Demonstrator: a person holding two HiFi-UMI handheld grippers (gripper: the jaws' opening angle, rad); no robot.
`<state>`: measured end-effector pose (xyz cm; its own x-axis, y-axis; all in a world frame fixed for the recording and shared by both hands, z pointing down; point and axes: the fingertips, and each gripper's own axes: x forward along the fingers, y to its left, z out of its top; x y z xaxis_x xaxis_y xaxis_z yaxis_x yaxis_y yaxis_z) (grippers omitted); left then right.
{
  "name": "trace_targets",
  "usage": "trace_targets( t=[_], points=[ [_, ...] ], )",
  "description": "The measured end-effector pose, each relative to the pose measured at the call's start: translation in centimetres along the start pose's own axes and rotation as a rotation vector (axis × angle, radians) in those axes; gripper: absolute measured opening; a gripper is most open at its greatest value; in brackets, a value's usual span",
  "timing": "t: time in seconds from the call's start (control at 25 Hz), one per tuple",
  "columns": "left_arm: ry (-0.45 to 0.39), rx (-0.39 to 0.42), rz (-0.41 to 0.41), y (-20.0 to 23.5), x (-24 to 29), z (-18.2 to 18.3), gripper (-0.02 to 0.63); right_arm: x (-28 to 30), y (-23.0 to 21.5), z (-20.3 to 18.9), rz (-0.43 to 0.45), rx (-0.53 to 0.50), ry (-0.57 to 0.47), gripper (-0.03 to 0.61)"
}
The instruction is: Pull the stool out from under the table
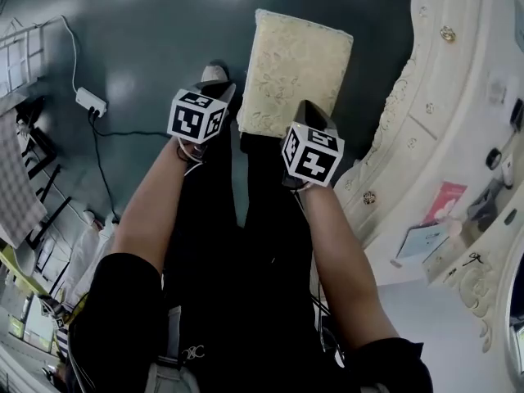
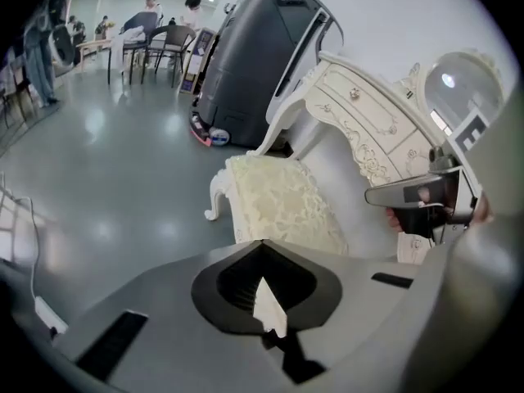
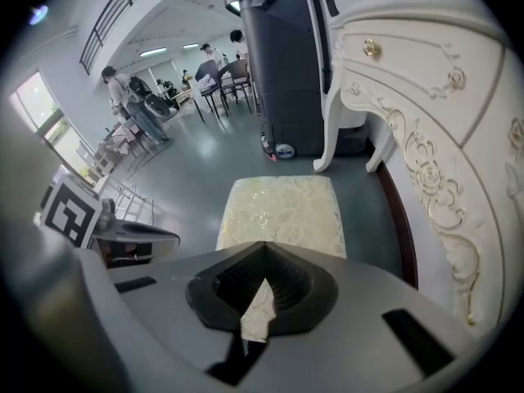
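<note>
The stool (image 1: 296,64) has a cream patterned cushion and white curved legs. It stands on the dark floor beside the white carved dressing table (image 1: 442,97), out from under it. My left gripper (image 1: 214,79) hangs over the stool's near left corner, my right gripper (image 1: 311,115) over its near edge. In the left gripper view the jaws (image 2: 262,244) meet at a point with nothing between them, above the stool (image 2: 278,203). The right gripper's jaws (image 3: 264,246) are likewise shut and empty over the stool (image 3: 282,211). Neither touches the cushion.
A white power strip (image 1: 90,101) with its cable lies on the floor to the left, next to a metal rack (image 1: 20,178). A tall dark machine (image 2: 254,56) stands beyond the stool. Chairs and people (image 2: 155,39) are far back. Small items (image 1: 444,201) lie on the table top.
</note>
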<state>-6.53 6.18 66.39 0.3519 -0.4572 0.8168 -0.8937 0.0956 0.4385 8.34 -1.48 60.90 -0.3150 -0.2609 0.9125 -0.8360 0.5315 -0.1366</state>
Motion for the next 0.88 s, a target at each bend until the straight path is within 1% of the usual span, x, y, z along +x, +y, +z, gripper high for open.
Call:
trace_targets(
  t=[0.12,0.2,0.4,0.56,0.64,0.76,0.88],
  points=[
    [-0.008,0.068,0.001,-3.8,-2.1,3.1,0.003,-2.8,0.6,1.6,0.016,-0.038,-0.019,0.006],
    [-0.038,0.122,0.012,-6.2,-3.8,6.0,0.003,-5.0,0.7,3.3,0.022,-0.035,-0.052,0.006],
    [-0.179,0.229,0.031,-11.7,-9.6,16.1,0.003,-11.8,0.0,9.8,0.025,0.039,-0.215,0.006],
    [-0.309,0.315,0.018,-16.3,-15.8,23.8,0.003,-18.1,-1.0,15.5,-0.002,0.118,-0.369,0.005],
    [-0.343,0.358,0.002,-18.6,-18.7,26.3,0.003,-20.9,-1.3,17.6,-0.036,0.132,-0.421,0.005],
    [-0.388,0.41,0.001,-21.4,-22.5,28.9,0.003,-25.0,-1.2,20.4,-0.071,0.133,-0.501,0.005],
    [-0.442,0.423,-0.01,-23.1,-25.6,31.7,0.003,-29.2,-1.1,23.5,-0.076,0.156,-0.612,0.005]
  ],
)
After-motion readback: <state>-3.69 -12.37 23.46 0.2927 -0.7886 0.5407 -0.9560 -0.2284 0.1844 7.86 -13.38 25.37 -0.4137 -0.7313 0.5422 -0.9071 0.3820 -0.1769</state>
